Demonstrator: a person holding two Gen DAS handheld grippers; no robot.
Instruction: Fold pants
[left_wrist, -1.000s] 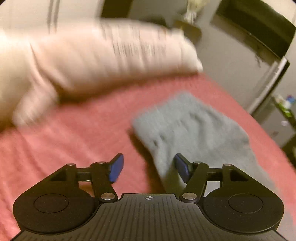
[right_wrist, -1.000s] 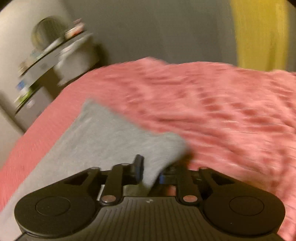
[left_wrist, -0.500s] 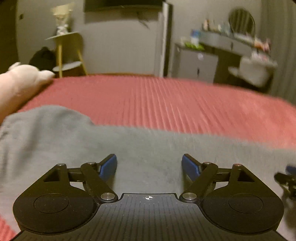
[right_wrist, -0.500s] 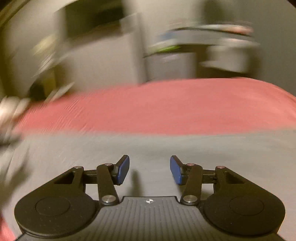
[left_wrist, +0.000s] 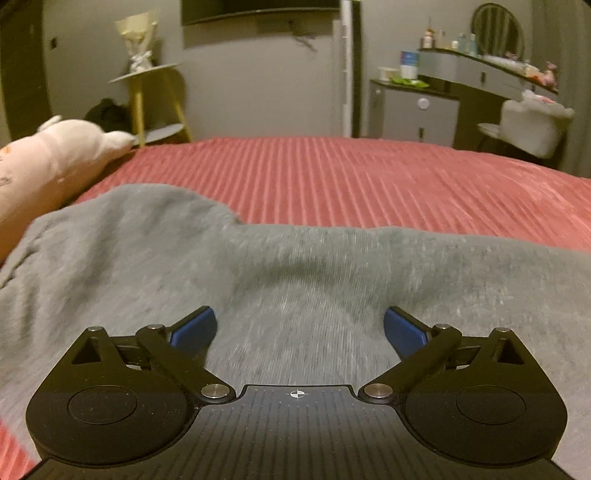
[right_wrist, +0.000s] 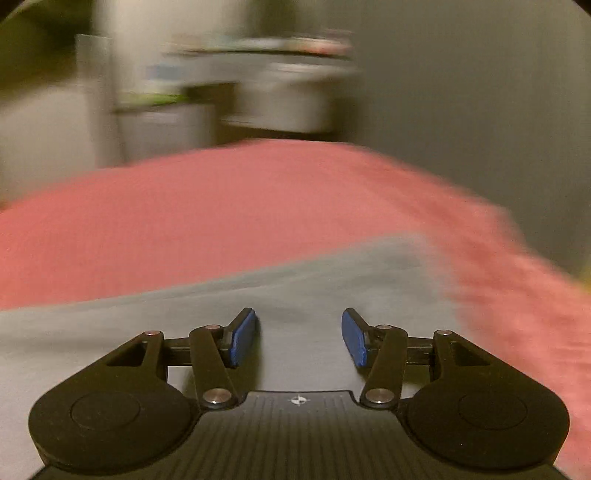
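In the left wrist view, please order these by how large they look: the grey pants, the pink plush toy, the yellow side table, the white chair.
1. Grey pants, nearest the camera.
2. Pink plush toy.
3. Yellow side table and white chair look alike; unranked.

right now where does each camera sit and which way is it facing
Left wrist: on the left gripper, looking along its opening fingers over the grey pants and red bedspread toward a pink plush toy and dresser.
Right wrist: on the right gripper, fingers opening, over the pants, blurred.
Shared: pants, bedspread, neither gripper holding anything.
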